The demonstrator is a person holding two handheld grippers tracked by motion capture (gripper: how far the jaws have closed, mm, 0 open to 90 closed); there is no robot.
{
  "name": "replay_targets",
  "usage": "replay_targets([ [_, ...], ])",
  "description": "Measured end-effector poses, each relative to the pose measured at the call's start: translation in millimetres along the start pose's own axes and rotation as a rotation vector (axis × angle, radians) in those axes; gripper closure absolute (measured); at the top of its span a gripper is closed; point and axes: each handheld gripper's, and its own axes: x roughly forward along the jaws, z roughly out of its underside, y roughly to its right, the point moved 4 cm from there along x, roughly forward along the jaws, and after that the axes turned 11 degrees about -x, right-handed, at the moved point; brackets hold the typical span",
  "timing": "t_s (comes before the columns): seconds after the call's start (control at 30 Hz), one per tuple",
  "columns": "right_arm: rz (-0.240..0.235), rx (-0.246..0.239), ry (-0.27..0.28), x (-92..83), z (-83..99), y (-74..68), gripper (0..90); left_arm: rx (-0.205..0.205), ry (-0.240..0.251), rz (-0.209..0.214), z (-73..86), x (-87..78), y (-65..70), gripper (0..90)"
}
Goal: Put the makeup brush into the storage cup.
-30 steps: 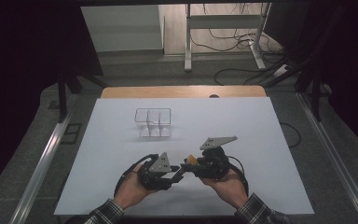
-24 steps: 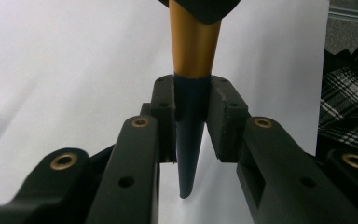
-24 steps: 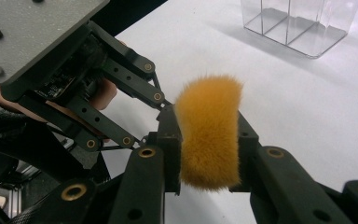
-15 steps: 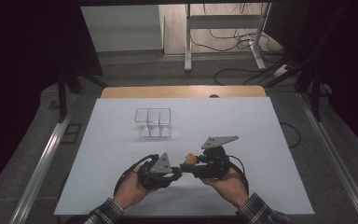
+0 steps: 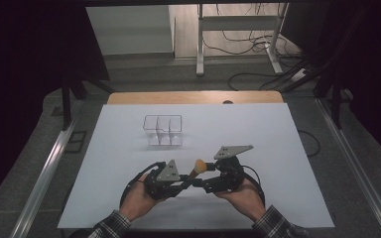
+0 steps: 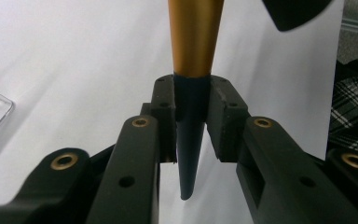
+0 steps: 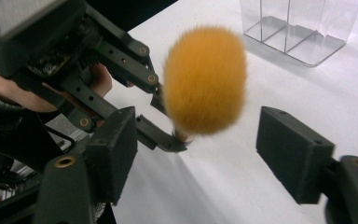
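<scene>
Handover step: the left gripper [image 6: 191, 116] is clenched on the dark tapered handle of the orange-bristled makeup brush [image 5: 198, 167], held near the clear plastic compartment organiser [image 5: 163, 130]; the right gripper [image 7: 200, 140], its jaws just opened, stands released around the bristles. Next: carry the brush into a compartment, judged

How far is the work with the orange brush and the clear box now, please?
Done: the left hand-held gripper is shut on the makeup brush by its dark handle. In hand: the right hand-held gripper has just been opening, its pads clear of the orange bristles. Left: probably moving the brush to the clear organizer, which looks empty.
</scene>
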Motion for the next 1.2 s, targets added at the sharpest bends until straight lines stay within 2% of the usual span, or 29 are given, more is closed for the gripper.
replay_targets([
  [0.3,0.004,-0.028,-0.015,2.9,3.8,0.5,19.0,-0.027,0.017,-0.002,1.0,-3.5,-4.7,74.0],
  [0.97,0.063,-0.094,-0.071,6.6,20.7,6.5,7.8,-0.104,0.064,0.020,5.1,-12.5,-18.4,74.0],
  [1.2,0.081,-0.109,-0.073,4.7,24.4,8.5,5.8,-0.133,0.082,0.021,7.4,-16.6,-25.0,74.0],
])
